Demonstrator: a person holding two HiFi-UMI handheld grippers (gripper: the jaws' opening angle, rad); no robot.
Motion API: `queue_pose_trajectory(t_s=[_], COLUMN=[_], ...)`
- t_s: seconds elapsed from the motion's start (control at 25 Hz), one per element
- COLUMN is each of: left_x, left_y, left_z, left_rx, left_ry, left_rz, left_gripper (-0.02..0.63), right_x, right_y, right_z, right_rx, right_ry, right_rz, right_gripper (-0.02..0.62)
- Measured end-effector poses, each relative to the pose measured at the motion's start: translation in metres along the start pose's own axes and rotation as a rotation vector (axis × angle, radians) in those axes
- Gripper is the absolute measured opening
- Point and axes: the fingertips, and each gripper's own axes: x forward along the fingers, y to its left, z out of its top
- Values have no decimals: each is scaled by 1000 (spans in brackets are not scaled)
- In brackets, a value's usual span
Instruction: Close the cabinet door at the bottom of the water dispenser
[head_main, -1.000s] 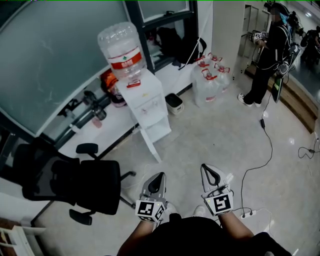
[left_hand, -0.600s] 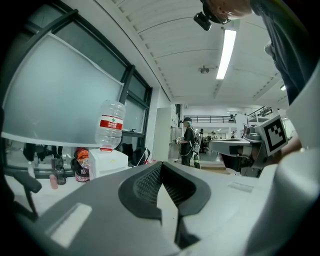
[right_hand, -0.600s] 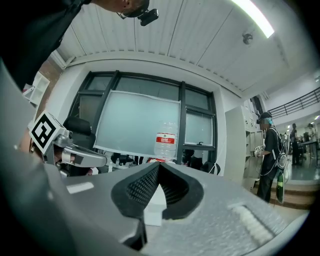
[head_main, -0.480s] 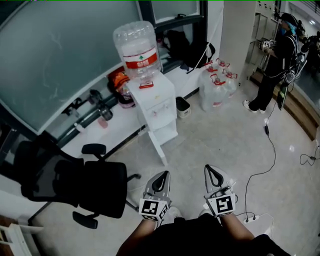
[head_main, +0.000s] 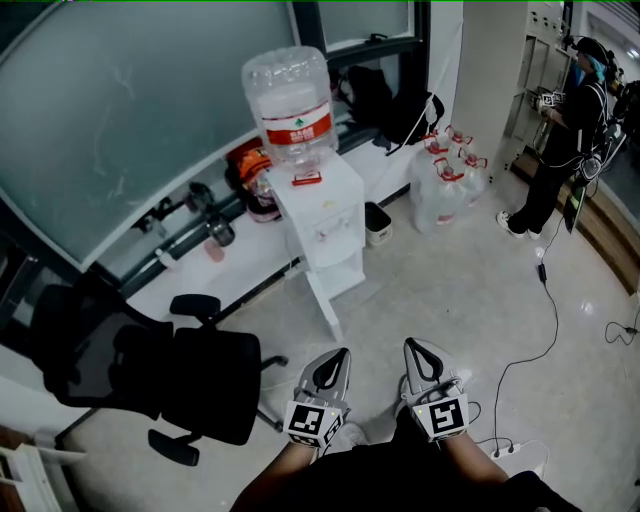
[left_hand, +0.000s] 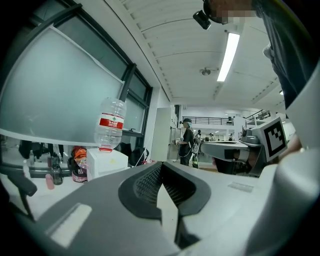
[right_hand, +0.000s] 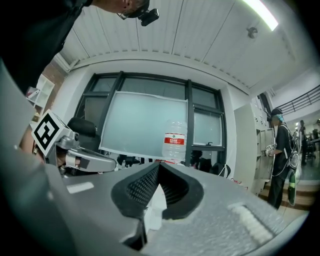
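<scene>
Nearest the camera, well short of the water dispenser (head_main: 325, 215): left gripper (head_main: 335, 360) and right gripper (head_main: 414, 352), both with jaws pressed together, nothing between them, touching nothing. At the dispenser's base, cabinet door (head_main: 322, 303) stands swung open toward the grippers; contents unreadable. Clear bottle (head_main: 290, 100) inverted on top. Bagged jugs (head_main: 447, 180) right of the dispenser.

Black office chair (head_main: 170, 380), bagged water jugs (head_main: 447, 185), standing person (head_main: 566, 150)

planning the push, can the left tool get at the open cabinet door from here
Probably yes, with a lean forward: only bare floor lies between the left tool and the open cabinet door; the office chair sits aside.
</scene>
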Motion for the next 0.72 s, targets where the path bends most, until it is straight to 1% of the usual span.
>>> queue_pose_trajectory(t_s=[0.16,0.32,0.52,0.72], left_x=[20,51,96,137], left_y=[10,15,22,30], left_z=[6,7,18,20], left_rx=[-4,15,-1,-5], left_ry=[-15,-5,-28,-20], left_rz=[12,35,57,101], left_gripper=[18,18,18,18], right_x=[22,43,74,103], right_y=[-19,-45,-86,-126], right_z=[4,2,1,-4], right_rx=[2,-12,-5,5], right_ry=[-36,-32,-38,-43], right_rz=[15,45,76,102], right_gripper=[3,3,3,3])
